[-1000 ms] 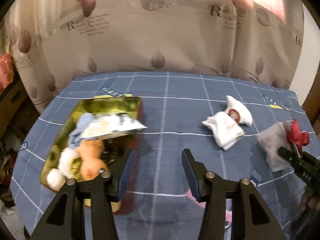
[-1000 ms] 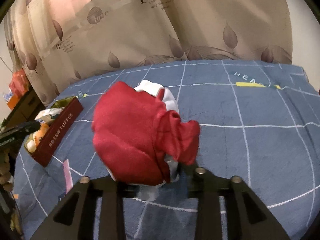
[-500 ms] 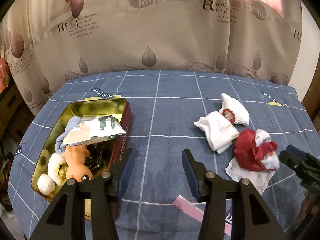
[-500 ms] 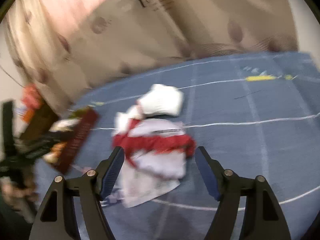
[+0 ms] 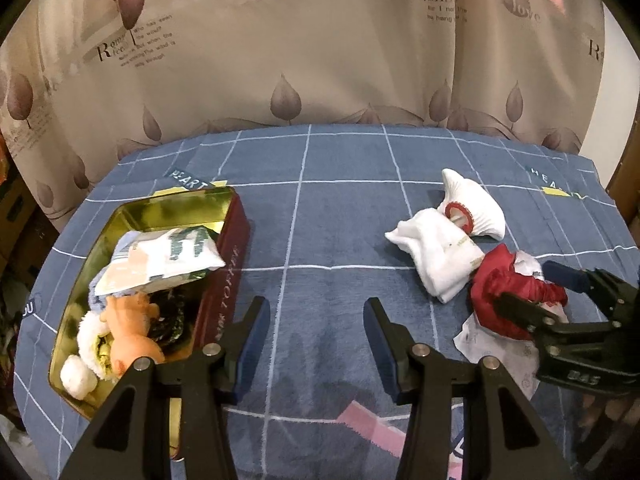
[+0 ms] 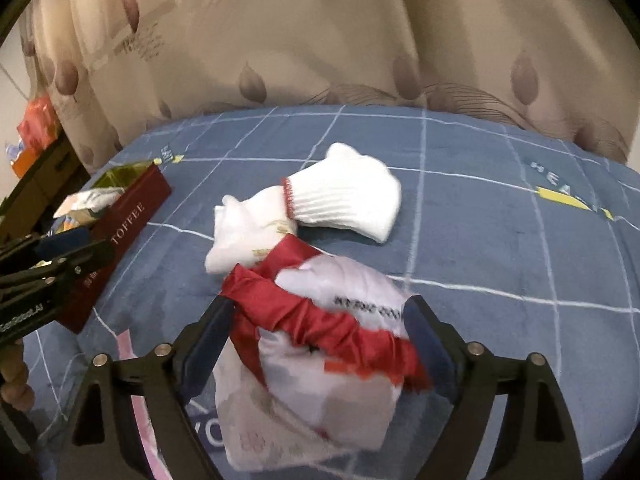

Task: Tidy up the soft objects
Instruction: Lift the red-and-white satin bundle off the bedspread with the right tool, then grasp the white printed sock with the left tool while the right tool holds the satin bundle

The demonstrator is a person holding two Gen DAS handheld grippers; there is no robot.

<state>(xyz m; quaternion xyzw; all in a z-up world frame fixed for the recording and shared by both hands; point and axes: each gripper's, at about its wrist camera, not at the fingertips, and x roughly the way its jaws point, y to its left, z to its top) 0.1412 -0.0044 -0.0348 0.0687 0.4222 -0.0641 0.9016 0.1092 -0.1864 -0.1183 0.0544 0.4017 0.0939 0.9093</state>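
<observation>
A red and white cloth bundle (image 6: 320,336) lies on the blue checked cloth (image 6: 480,224), between the open jaws of my right gripper (image 6: 320,332); the jaws straddle it. It also shows in the left wrist view (image 5: 508,300), with the right gripper (image 5: 532,288) over it. Two white socks (image 6: 320,212) lie just beyond the bundle, also in the left wrist view (image 5: 448,248). My left gripper (image 5: 316,340) is open and empty above the cloth, right of a gold tin (image 5: 132,216) holding a white packet (image 5: 168,256), an orange toy (image 5: 128,332) and fluffy things.
The tin's red side reads TOFFEE (image 6: 120,232). A pink strip (image 5: 368,424) lies on the cloth near the front edge. A patterned curtain (image 5: 320,60) hangs behind the table. Boxes and clutter (image 6: 32,140) stand off the left edge.
My right gripper held the red bundle in the air, lowered it beside the socks, and opened. The left gripper pulled back and up from the tin.
</observation>
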